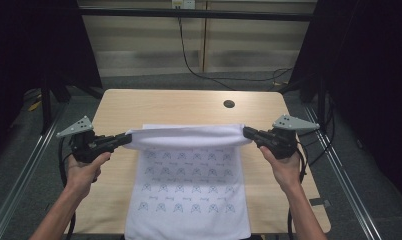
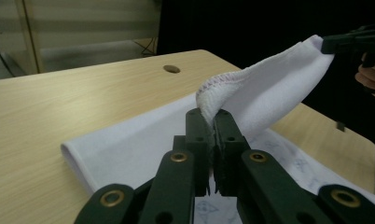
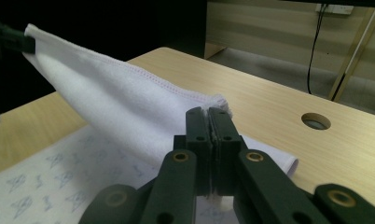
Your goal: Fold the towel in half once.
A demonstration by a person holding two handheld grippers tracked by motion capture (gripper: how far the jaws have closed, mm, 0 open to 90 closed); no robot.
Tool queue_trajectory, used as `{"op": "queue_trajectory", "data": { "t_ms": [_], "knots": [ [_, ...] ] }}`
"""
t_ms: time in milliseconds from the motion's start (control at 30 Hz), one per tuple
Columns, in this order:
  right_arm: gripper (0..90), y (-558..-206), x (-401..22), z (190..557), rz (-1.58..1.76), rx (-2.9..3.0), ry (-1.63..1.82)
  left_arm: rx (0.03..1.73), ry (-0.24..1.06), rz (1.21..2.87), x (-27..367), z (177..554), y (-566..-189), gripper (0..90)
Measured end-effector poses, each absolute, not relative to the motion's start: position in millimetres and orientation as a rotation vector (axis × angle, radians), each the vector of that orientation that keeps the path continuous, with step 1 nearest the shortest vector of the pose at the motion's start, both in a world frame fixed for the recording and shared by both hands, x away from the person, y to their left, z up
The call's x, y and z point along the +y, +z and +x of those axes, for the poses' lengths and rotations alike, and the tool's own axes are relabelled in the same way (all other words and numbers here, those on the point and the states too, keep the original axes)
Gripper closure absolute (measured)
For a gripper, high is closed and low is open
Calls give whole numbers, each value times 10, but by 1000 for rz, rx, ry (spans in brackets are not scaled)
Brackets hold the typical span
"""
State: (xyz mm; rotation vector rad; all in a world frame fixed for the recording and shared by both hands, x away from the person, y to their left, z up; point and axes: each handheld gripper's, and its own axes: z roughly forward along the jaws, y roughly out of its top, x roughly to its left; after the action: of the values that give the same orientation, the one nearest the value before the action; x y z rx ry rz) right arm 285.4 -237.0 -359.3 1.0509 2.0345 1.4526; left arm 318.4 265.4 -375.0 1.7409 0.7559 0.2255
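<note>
Bare worktop (image 1: 189, 107) lies beyond the lifted white towel (image 1: 189, 136), broken by one round hole (image 1: 229, 104). The towel spans the middle, leaving narrow bare strips either side.

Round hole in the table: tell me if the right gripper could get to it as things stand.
Probably not freely: the right gripper is shut on a towel corner. The table towards the hole is bare, though the towel would drag along.

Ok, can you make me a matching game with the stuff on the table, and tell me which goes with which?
Things:
1. left hand-held gripper
2. right hand-held gripper
3. white towel
4. round hole

States:
A. in the wooden table, beyond the towel
B. shut on the towel's right corner
C. far edge lifted, near end flat
D. shut on the towel's left corner

Pairs: 1-D, 2-B, 3-C, 4-A
</note>
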Motion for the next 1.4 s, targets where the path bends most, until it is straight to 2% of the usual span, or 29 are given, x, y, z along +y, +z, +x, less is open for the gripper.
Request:
{"op": "queue_trajectory", "data": {
  "t_ms": [100,200,267,433,567,900,967,1133,1200,1267,1400],
  "knots": [
    [881,-3536,-2353,2652,988,2035,1438,737,200,1695,2688,3039,-3678,866],
    [881,-3546,-2353,2481,957,2045,1439,706,222,1720,2680,2892,-3685,866],
    [881,-3624,-2354,2394,958,2067,1433,716,228,1770,2669,2844,-3821,865],
    [877,-4057,-2349,2247,1005,2167,1429,797,112,1828,2726,2811,-4420,864],
    [875,-4403,-2322,2116,1062,2247,1427,820,60,1888,2720,2681,-4670,863],
    [780,-4663,-2351,1532,1129,2354,1393,700,1,1992,2678,2181,-4748,836],
    [744,-4666,-2369,1453,1139,2356,1392,684,4,1969,2677,2116,-4683,816],
    [721,-4637,-2430,1278,1134,2368,1435,677,-14,1949,2767,2020,-4648,813],
    [691,-4600,-2447,1263,1130,2354,1422,657,-63,1963,2776,1951,-4678,741],
    [667,-4556,-2448,1338,1125,2321,1435,627,-79,1979,2786,1925,-4696,727],
    [644,-4515,-2358,1652,1098,2309,1414,653,-78,1942,2820,2051,-4672,649]
  ]
}}
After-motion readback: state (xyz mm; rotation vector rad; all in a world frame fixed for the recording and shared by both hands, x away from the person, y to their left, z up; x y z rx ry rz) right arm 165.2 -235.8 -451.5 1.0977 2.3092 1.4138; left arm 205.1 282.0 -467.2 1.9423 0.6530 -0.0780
